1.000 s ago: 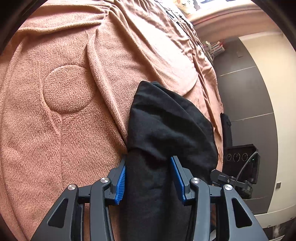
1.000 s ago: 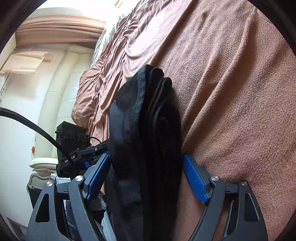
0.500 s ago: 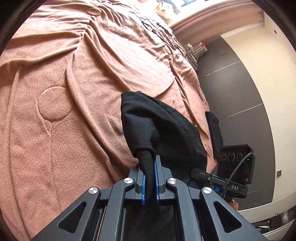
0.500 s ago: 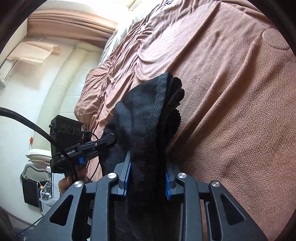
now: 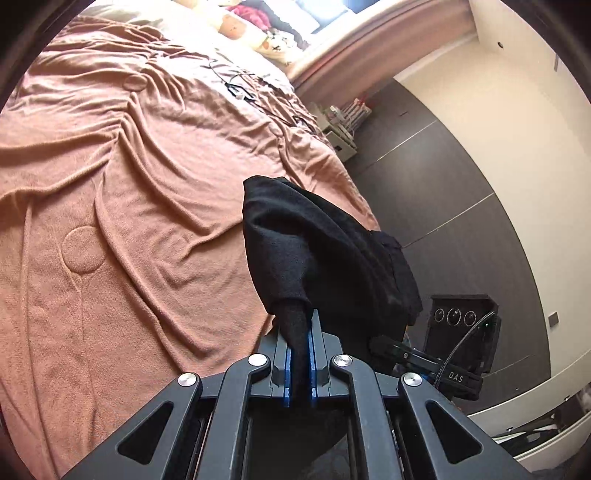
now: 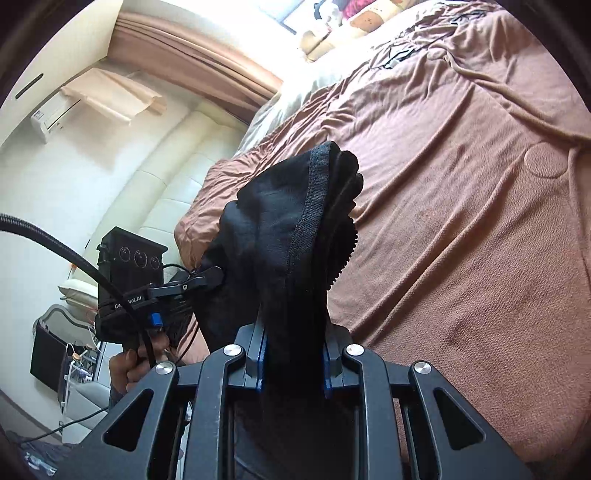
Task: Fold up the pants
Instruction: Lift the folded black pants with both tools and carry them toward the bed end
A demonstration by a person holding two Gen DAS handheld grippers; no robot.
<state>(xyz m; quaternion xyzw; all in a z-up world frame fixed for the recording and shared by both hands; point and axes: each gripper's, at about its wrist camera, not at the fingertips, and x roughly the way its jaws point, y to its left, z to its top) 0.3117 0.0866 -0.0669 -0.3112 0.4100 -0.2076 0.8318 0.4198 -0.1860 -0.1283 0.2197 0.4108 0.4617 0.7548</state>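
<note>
The black pants (image 5: 325, 251) hang bunched between both grippers, lifted above the brown blanket (image 5: 129, 221). My left gripper (image 5: 299, 354) is shut on one pinched edge of the pants. My right gripper (image 6: 293, 362) is shut on a thicker bundle of the pants (image 6: 291, 236), with the ribbed waistband edge showing at its top. The right gripper also shows in the left wrist view (image 5: 436, 369), and the left gripper shows in the right wrist view (image 6: 192, 284), both close beside the cloth.
The brown blanket (image 6: 461, 221) covers the bed, creased, with pillows (image 5: 236, 26) and black cables (image 5: 243, 88) at its head. A dark floor (image 5: 443, 177) and wall lie beyond the bed's edge. A cream sofa (image 6: 162, 177) stands on the other side.
Both grippers went from open around the pants to shut on them. They have since lifted the pants up off the blanket, and more of the room shows.
</note>
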